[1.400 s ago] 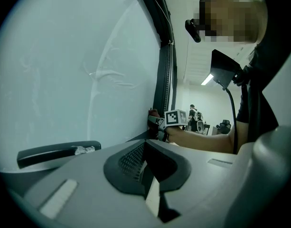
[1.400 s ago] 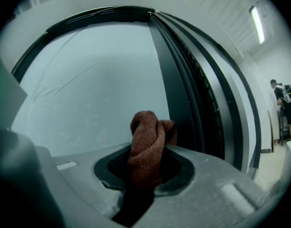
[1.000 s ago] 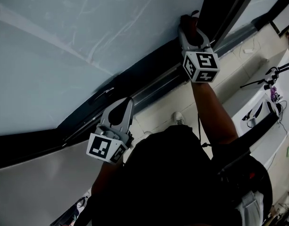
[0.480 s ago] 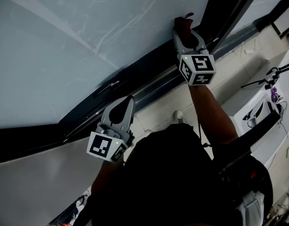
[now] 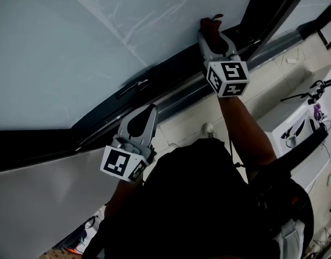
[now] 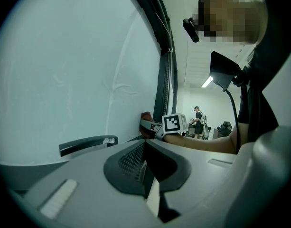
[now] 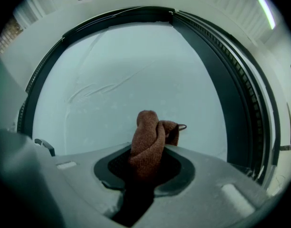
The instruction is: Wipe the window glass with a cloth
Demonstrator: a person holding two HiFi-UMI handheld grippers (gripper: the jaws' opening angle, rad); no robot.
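Right gripper [image 5: 213,32], 1 o'clock: jaws clamped on brown cloth [image 7: 147,141] at window glass [image 5: 89,53]. Left gripper [image 5: 149,112], 7 o'clock: jaws together, empty.

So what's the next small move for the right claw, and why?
Probably slide the right claw left along the glass: it is shut on the cloth at the pane's edge beside the dark frame, and streaks show to its left.

Head view dim; person [image 5: 208,209] nearly black. Window glass [image 5: 73,47] pale and bright, faint streaks showing. Left gripper view, right gripper view round, bent at edges, black corners. Ceiling lamp [image 6: 207,81] glows far back.
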